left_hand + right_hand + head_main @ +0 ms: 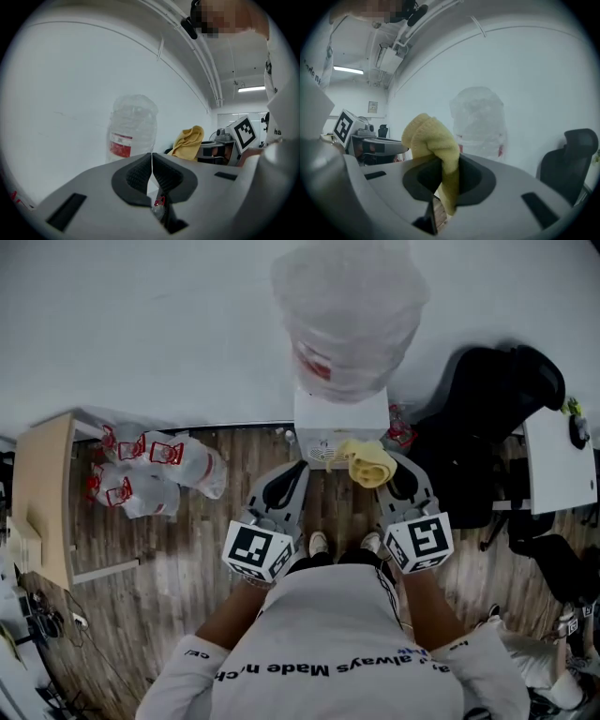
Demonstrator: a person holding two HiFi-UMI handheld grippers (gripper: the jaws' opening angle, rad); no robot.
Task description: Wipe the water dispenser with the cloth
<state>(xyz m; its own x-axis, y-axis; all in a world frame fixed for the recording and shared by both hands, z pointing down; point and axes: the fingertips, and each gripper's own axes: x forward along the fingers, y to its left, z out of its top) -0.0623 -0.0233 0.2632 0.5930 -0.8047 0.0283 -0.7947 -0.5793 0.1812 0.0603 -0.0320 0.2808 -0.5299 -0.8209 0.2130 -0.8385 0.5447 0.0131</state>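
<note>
Yellow cloth [367,462], bunched, clamped between the jaws of the right gripper [398,476]; its free end stands up above the jaws, right at the front face of the water dispenser [340,416], contact not clear. Left gripper [296,474]: jaws closed together, nothing between them, held near the dispenser's front on the person's left. Dispenser white, standing at the far edge of the wood floor [187,549] against the white wall, clear bottle [347,306] with red label on top. Black office chair [502,395] to its right; clear bags with red print [155,470] on the floor to its left.
</note>
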